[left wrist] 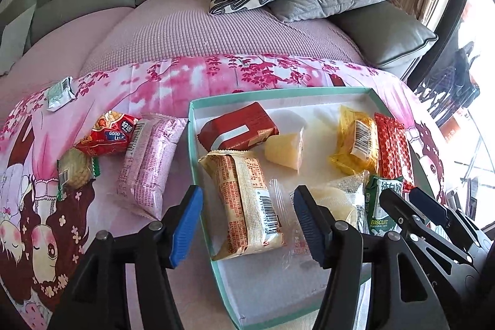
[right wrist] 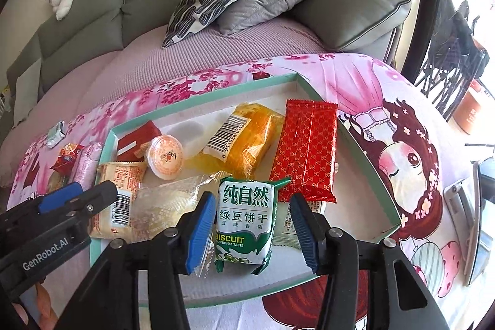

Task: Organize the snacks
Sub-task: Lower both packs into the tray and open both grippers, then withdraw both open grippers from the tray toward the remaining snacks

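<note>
The left gripper [left wrist: 247, 225] has its jaws apart, and the cream pack [left wrist: 244, 206] lies between them without a pad pressing on it, so it is let go. The right gripper [right wrist: 252, 232] is loose too: the green biscuit pack [right wrist: 246, 225] sits between its blue pads, close to the left-hand one, and a gap shows at the other, so it is not squeezed. Both packs rest inside the box [left wrist: 278, 92], which looks like the place where the snacks should go. I think the step now is to let go cleanly and lift away. To do it well, open each pair of jaws a bit wider, so no pad drags a wrapper, then pull straight back and up. The clear bag [right wrist: 167, 203] lies right beside the green pack and could get caught, so go slowly there. Further out in the box are the yellow pack [right wrist: 244, 138], the red pack [right wrist: 304, 153], the jelly cup [right wrist: 165, 160] and a dark red pack [left wrist: 236, 129]. Outside the box, on the pink cloth [left wrist: 185, 76], four snacks wait: a pink pack [left wrist: 148, 163], a small red bag [left wrist: 108, 133], a round cookie [left wrist: 75, 172] and a little silver-green pack [left wrist: 60, 93]. The pink pack lies nearest the left jaws, so it may be a good one to pick next.
</note>
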